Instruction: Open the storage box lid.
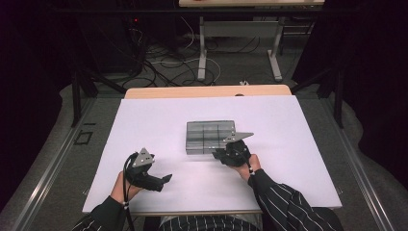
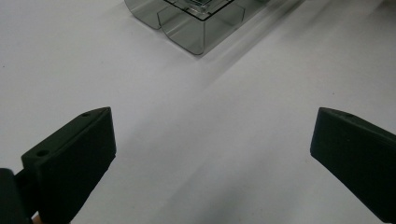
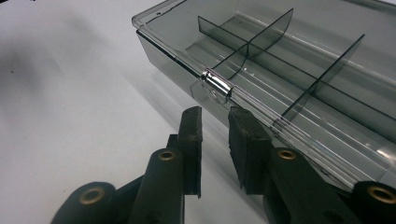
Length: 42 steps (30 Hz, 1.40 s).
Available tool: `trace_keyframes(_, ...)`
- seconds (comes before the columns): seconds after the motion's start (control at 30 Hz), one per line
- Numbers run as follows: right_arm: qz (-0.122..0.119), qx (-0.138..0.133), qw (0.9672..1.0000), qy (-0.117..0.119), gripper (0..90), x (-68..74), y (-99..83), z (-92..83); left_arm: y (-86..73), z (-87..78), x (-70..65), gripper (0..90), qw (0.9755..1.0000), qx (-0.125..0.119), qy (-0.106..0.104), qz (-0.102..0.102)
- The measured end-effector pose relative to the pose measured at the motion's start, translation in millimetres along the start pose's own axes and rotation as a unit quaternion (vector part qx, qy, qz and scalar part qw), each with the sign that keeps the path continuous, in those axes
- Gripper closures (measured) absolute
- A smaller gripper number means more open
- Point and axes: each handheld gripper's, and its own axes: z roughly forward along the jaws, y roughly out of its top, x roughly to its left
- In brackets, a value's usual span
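Observation:
A smoky clear plastic compartment box (image 1: 210, 136) lies in the middle of the white table top (image 1: 154, 115), its lid closed over thin dividers. In the right gripper view the box (image 3: 299, 60) has a small clear latch (image 3: 215, 85) on its near edge. My right gripper (image 3: 215, 112) points at that edge just below the latch, its jaws a narrow gap apart with nothing seen between them. In the high view the right gripper (image 1: 220, 153) sits at the box's front right corner. My left gripper (image 1: 164, 181) rests near the table's front left, jaws wide open (image 2: 212, 116), well short of the box (image 2: 196, 28).
The table's wooden far edge (image 1: 207, 91) borders a floor with cables and the legs of another table (image 1: 238, 48). Striped sleeves (image 1: 284, 202) come in from the bottom. White surface lies all around the box.

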Motion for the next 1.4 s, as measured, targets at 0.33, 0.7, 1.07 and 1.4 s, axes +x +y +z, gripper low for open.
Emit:
trace_keyframes(0.33,0.009,0.0,1.0,-0.001,81.6,-1.0,0.5,1.8,0.5,1.8,-0.9,0.3,1.0,0.006,-0.003,0.006)
trace_keyframes(0.7,0.011,-0.024,0.9997,-0.002,82.6,-0.1,0.8,1.8,5.1,6.4,-1.0,0.2,1.0,0.001,-0.001,0.002)
trace_keyframes(1.07,0.006,-0.03,0.9995,0.0,82.7,-0.8,2.9,-1.2,22.6,28.0,-1.1,0.4,1.0,0.005,0.003,-0.002)
trace_keyframes(1.4,0.0,-0.03,0.9995,0.002,82.7,-1.1,3.5,-0.8,40.6,53.4,-2.6,6.2,0.9998,0.015,0.013,0.0)
